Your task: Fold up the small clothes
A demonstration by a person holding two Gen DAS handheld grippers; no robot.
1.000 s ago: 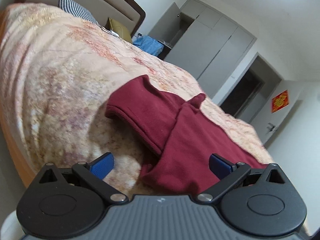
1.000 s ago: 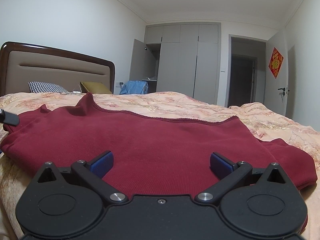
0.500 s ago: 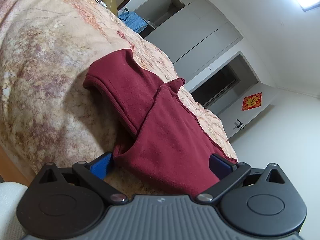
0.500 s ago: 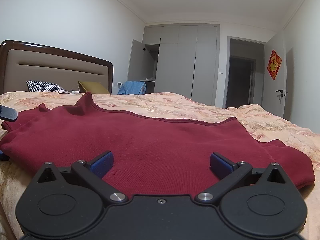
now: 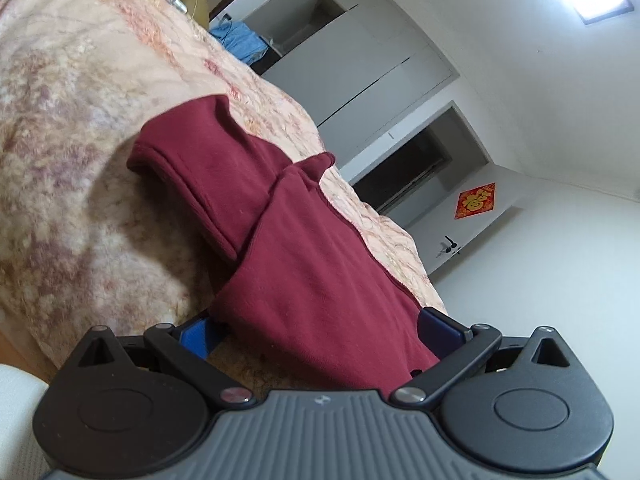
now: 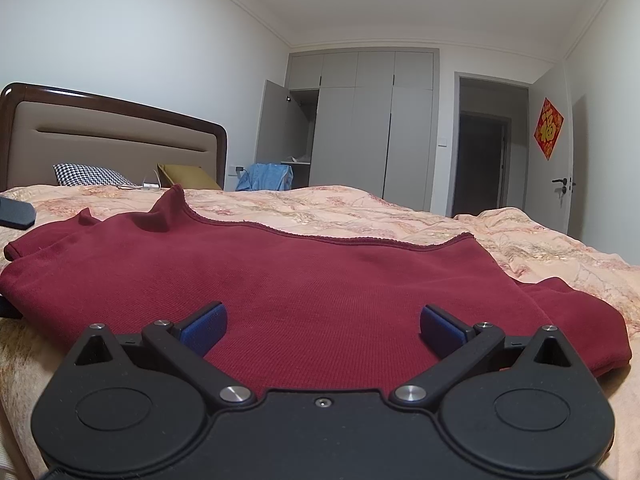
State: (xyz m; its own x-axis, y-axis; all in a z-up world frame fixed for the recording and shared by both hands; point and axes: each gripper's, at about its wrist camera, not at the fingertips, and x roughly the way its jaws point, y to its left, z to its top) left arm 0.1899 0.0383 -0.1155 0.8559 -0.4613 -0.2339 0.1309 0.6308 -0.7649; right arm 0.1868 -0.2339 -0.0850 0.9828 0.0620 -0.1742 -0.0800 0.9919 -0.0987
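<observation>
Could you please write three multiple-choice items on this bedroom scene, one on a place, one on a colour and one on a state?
1. Where does the garment lie?
A. on the bedspread
B. inside the wardrobe
C. on the floor

2. What colour is the garment?
A. sky blue
B. dark red
C. white

3. How does the right gripper stand?
A. shut on the garment
B. shut on nothing
C. open, above the cloth

Answers:
1. A, since the floral bedspread shows all around the cloth.
2. B, as both wrist views show dark red fabric.
3. C, because its blue fingers stand wide apart with cloth showing between them.
</observation>
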